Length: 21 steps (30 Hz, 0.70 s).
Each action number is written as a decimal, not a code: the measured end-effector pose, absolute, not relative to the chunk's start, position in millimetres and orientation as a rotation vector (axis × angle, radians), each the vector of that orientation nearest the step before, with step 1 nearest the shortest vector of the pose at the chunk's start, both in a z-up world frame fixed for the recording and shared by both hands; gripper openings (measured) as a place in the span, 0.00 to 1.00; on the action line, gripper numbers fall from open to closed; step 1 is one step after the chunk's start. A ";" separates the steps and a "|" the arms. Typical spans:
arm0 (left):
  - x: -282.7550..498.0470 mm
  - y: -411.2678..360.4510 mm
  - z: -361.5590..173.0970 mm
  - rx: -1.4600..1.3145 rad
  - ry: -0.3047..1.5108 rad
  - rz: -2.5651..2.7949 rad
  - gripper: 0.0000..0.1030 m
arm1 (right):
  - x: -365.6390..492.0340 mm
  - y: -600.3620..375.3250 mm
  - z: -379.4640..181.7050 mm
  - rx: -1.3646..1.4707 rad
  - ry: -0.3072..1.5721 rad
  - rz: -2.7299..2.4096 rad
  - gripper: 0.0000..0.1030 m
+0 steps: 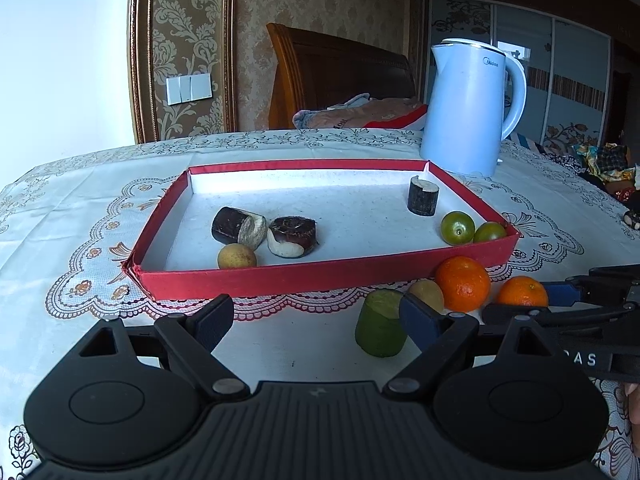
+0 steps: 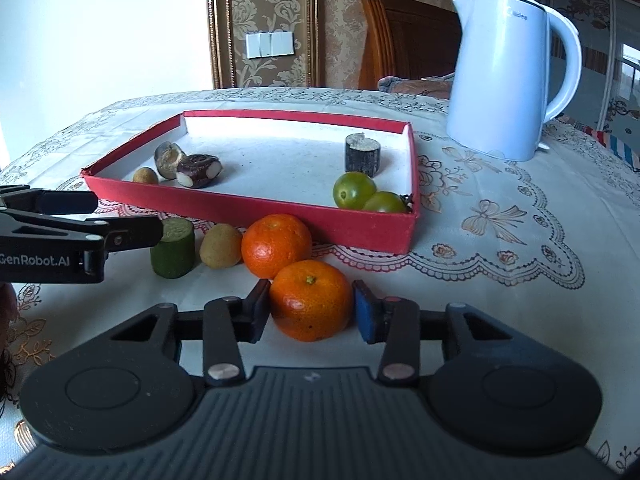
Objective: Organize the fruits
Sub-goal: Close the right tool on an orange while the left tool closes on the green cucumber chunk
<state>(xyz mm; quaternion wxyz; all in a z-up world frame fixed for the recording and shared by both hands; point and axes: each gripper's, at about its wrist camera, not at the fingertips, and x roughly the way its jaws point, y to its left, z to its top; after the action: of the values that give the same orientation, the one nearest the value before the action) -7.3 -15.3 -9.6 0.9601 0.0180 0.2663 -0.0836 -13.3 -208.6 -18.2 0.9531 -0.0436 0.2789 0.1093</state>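
Two oranges on the desk before the red tray | right gripper straddles the near orange, jaws spread either side, not clenched | far orange beside a tan fruit and green cylinder | left gripper released, holding nothing | tray holds two green fruits

Bright daylight from the blown-out white window on the left; sharp focus, edges bowed by fisheye.
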 end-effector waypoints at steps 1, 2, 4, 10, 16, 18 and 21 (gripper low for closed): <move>-8.2 -16.8 -9.7 0.044 0.537 -0.179 0.87 | -12.2 -212.7 -17.9 -0.067 0.570 0.203 0.39; -9.5 -18.7 -9.9 0.054 0.534 -0.192 0.87 | -11.0 -216.9 -17.7 -0.043 0.572 0.191 0.39; -12.3 -24.4 -10.7 0.080 0.527 -0.222 0.87 | -9.7 -227.8 -17.8 0.012 0.572 0.173 0.39; -13.9 -44.2 -16.5 0.189 0.529 -0.234 0.87 | -8.5 -232.4 -19.1 0.034 0.570 0.162 0.40; -4.0 -45.7 -18.7 0.186 0.575 -0.178 0.87 | -8.4 -232.5 -19.5 0.036 0.570 0.167 0.41; 0.5 -47.9 -20.4 0.187 0.601 -0.162 0.87 | -8.3 -232.9 -19.4 0.035 0.570 0.167 0.41; 2.3 -49.7 -21.3 0.190 0.608 -0.148 0.84 | -8.3 -232.5 -19.5 0.032 0.570 0.166 0.41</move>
<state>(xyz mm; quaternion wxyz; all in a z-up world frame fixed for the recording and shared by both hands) 2.3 -49.7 -21.3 0.9471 0.0933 0.2985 -0.0725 -8.3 -232.5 -19.5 0.9561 0.0157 0.2808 0.0816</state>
